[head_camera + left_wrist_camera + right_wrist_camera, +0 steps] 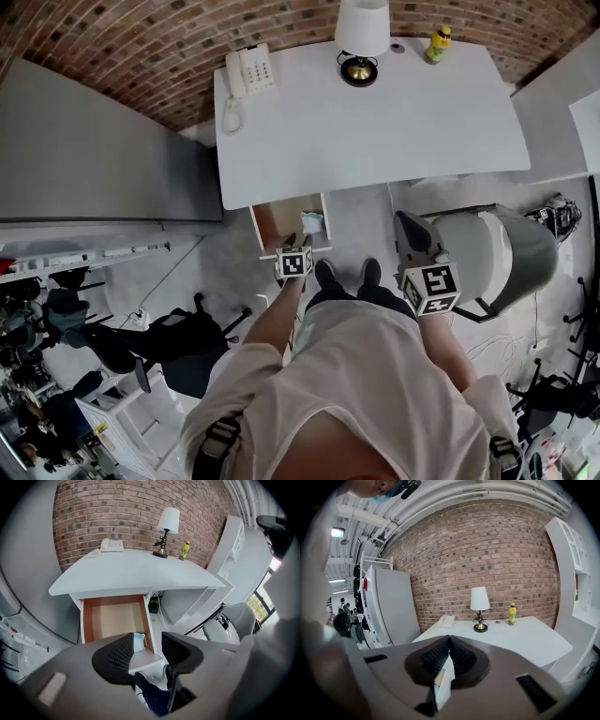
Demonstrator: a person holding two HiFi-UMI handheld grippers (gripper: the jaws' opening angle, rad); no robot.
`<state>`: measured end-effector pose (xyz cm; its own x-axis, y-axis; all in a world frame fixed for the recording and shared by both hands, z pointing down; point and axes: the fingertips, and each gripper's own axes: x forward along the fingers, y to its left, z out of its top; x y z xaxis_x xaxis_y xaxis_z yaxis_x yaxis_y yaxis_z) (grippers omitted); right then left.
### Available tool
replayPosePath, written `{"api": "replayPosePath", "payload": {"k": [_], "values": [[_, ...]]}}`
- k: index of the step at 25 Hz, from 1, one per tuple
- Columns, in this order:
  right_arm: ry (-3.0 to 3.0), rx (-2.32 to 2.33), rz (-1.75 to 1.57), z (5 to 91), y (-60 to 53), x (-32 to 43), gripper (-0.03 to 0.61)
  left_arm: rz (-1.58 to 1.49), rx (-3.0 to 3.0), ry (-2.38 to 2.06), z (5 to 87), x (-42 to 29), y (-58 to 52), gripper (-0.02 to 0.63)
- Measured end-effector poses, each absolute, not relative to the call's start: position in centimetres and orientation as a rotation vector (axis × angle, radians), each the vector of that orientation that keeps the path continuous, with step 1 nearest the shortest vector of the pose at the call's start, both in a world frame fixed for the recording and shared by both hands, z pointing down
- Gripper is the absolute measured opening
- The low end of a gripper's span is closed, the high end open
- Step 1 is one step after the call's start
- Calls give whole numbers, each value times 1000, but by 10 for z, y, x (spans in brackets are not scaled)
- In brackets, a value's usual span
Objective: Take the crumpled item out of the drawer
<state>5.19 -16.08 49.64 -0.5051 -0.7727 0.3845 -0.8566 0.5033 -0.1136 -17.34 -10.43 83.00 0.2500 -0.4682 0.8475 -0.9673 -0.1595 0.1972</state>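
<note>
Left gripper (147, 641): being held over the front edge of the pulled-out drawer (86, 620), jaws spread wide, nothing pinched.
Crumpled item (138, 641): being framed between those jaws, lying in the drawer's front right corner.
Drawer front (145, 662): being seen as a white edge just nearer than the item.
Right gripper (449, 640): being held with jaws pressed together, beside the chair (497, 248).
Desk (131, 571): being occupied by telephone (111, 545), lamp (166, 527) and bottle (185, 550).

Right claw (450, 640) is facing the white table (525, 639), jaws meeting at the tips with nothing gripped. On the table a telephone (446, 620), a lamp (480, 605) and a yellow bottle (512, 614) are standing well apart along the brick wall (487, 559).
</note>
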Motion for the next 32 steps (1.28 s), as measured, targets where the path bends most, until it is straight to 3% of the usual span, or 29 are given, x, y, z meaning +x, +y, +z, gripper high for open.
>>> {"api": "replayPosePath", "payload": {"k": [32], "values": [[-2468, 1484, 378, 641, -180, 107, 8, 979, 1623, -1265, 1032, -168, -144, 183]]}}
